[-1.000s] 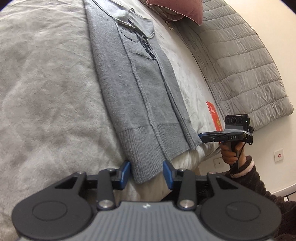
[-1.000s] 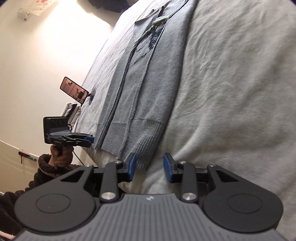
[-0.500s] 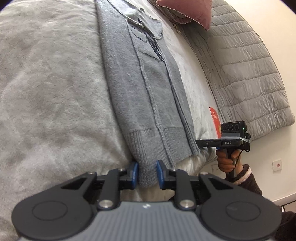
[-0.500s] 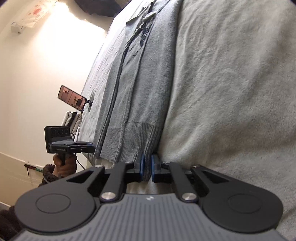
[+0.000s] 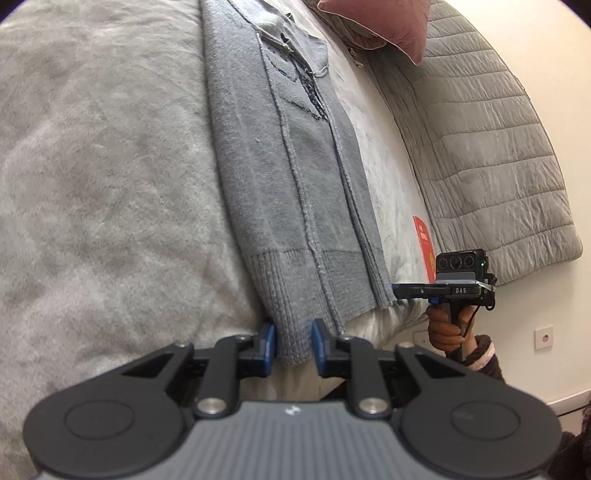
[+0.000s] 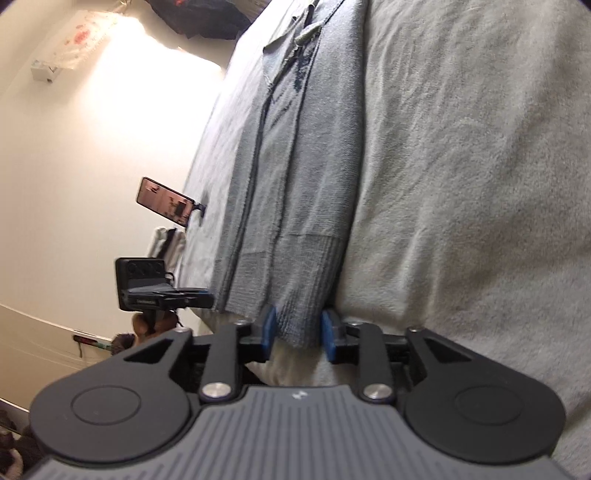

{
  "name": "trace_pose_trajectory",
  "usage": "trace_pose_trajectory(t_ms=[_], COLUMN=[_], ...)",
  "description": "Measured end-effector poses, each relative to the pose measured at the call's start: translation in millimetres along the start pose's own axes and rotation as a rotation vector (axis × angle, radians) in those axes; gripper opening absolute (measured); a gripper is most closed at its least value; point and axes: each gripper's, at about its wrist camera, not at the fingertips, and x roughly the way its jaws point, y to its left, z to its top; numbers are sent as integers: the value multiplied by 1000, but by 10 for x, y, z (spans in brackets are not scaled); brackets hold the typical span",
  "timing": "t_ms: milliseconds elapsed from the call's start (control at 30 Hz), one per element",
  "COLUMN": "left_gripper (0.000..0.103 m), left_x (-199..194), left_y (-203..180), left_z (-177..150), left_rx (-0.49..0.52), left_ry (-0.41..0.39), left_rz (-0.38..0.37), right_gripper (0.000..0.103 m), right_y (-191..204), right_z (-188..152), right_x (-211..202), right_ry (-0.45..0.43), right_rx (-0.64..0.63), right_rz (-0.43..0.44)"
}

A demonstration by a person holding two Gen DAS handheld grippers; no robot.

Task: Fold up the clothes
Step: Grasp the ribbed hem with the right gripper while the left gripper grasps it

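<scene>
A grey knit sweater [image 5: 295, 177] lies folded into a long strip on the bed, its ribbed hem hanging over the near edge. In the left wrist view my left gripper [image 5: 292, 341] has its jaws closing, and both blue pads press one hem corner. The right gripper [image 5: 399, 290] shows at the hem's other corner. In the right wrist view the sweater [image 6: 295, 184] runs away from me. My right gripper [image 6: 298, 330] has its jaws opening, with the ribbed hem loose between the pads. The left gripper [image 6: 207, 297] is at the far corner.
A pale fluffy blanket [image 5: 110, 184] covers the bed. A quilted grey duvet [image 5: 480, 147] and a pink pillow [image 5: 388, 22] lie beyond the sweater, with a red packet [image 5: 424, 247] beside them. A phone on a holder [image 6: 164, 201] stands off the bed's far side.
Both grippers have crept forward onto the hem. The left jaws narrowed from wide apart onto the hem corner. The right jaws pinched almost shut on the hem edge, then spread again around more fabric.
</scene>
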Motion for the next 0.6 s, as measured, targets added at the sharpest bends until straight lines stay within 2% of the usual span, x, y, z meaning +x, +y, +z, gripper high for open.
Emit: trace_pose_trajectory(t_ms=[133, 300, 400, 600], left_gripper=[10, 8, 8, 8], left_x=[35, 35, 2, -77], left_y=[-1, -61, -74, -164], left_z=[4, -16, -11, 55], left_rx=[-6, 25, 27, 32], left_ry=[22, 18, -14, -107], left_rz=[-5, -17, -54, -128], right_gripper=[8, 9, 10, 10], right_y=[4, 33, 32, 60], right_z=[-2, 6, 12, 83], right_x=[32, 50, 64, 34], right_ry=[4, 6, -4, -81], right_rx=[19, 13, 17, 21], right_rz=[-47, -36, -20, 79])
